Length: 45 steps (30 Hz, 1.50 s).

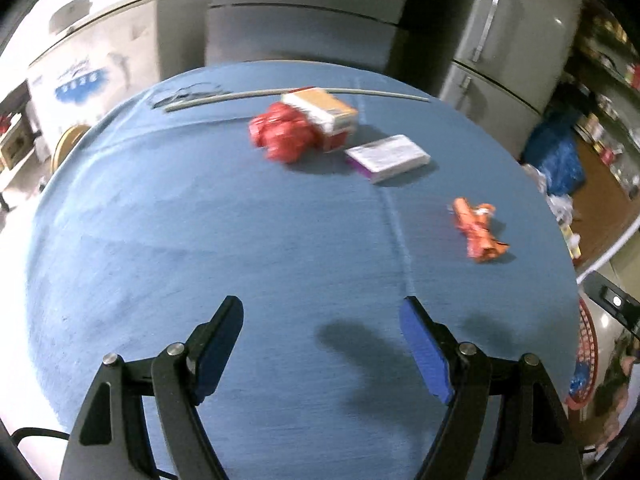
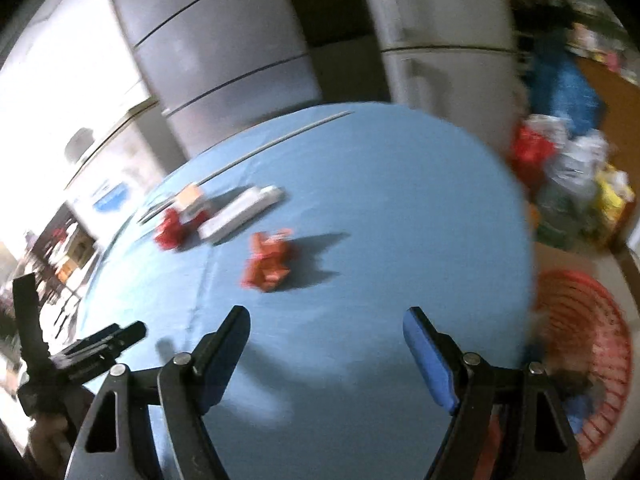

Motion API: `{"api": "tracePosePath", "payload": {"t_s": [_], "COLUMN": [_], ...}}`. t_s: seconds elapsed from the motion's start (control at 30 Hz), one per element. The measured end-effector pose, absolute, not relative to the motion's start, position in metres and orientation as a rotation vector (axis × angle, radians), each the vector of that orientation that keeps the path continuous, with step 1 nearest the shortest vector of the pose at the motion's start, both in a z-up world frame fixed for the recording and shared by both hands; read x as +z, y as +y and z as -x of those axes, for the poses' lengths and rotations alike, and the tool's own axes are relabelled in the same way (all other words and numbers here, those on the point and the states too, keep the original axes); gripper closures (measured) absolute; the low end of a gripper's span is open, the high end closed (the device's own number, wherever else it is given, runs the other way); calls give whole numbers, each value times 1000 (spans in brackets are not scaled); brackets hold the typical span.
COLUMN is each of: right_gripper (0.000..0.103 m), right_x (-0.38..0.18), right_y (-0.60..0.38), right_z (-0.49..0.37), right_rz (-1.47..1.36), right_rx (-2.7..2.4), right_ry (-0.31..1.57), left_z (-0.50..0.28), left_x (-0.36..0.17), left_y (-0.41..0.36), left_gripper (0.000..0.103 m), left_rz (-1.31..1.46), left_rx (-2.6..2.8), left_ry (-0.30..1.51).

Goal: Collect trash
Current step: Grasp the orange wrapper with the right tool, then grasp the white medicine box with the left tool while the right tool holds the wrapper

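On the blue tablecloth (image 1: 200, 220) lie several pieces of trash. A crumpled red wrapper (image 1: 280, 136) touches a small orange-and-white box (image 1: 324, 114) at the far side. A flat white-and-purple box (image 1: 386, 156) lies just right of them. A crumpled orange wrapper (image 1: 478, 228) sits alone at the right. My left gripper (image 1: 322, 308) hangs open and empty over bare cloth, well short of all of them. In the right wrist view my right gripper (image 2: 326, 316) is open and empty. The orange wrapper (image 2: 268, 260) lies just beyond its left finger, and the white box (image 2: 240, 212) and red wrapper (image 2: 172, 230) lie farther off.
A red mesh basket (image 2: 580, 360) stands on the floor off the table's right edge. Plastic bags (image 2: 576, 168) are piled beyond it. A thin grey rod (image 1: 296, 94) lies along the table's far side, and refrigerators (image 1: 512, 40) stand behind. The left gripper's black frame (image 2: 96, 350) shows at the lower left.
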State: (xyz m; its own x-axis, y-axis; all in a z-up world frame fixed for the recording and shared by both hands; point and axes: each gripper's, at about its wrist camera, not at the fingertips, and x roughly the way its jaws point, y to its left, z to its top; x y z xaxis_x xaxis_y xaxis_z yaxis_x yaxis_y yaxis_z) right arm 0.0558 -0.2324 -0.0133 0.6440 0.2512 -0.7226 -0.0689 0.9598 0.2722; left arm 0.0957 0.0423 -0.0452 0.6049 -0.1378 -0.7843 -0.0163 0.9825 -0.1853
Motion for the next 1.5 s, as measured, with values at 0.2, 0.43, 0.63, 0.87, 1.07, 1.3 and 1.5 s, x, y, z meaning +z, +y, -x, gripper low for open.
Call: {"api": "tracePosePath", "payload": {"t_s": [0.2, 0.43, 0.63, 0.87, 1.07, 1.3, 1.5], "right_gripper": [21, 24, 63, 67, 67, 67, 67], "right_x": [-31, -47, -67, -65, -52, -39, -38], "right_y": [-191, -165, -156, -173, -204, -226, -228], "right_z": [-102, -143, -166, -152, -126, -98, -95], "right_rz": [-206, -143, -117, -171, -261, -314, -315], "right_rx": [198, 192, 179, 198, 199, 196, 207], "right_ry": [890, 932, 990, 954, 908, 878, 877], "left_z": [-95, -97, -109, -151, -203, -265, -291], "left_x": [-48, -47, -40, -26, -27, -45, -64], "left_y": [56, 66, 63, 37, -3, -40, -47], "left_gripper": [22, 22, 22, 21, 20, 20, 20], "left_rz": [200, 217, 199, 128, 22, -157, -218], "left_rx": [-55, -52, -60, -163, -279, -332, -334], "left_ry": [914, 913, 896, 852, 859, 920, 995]}}
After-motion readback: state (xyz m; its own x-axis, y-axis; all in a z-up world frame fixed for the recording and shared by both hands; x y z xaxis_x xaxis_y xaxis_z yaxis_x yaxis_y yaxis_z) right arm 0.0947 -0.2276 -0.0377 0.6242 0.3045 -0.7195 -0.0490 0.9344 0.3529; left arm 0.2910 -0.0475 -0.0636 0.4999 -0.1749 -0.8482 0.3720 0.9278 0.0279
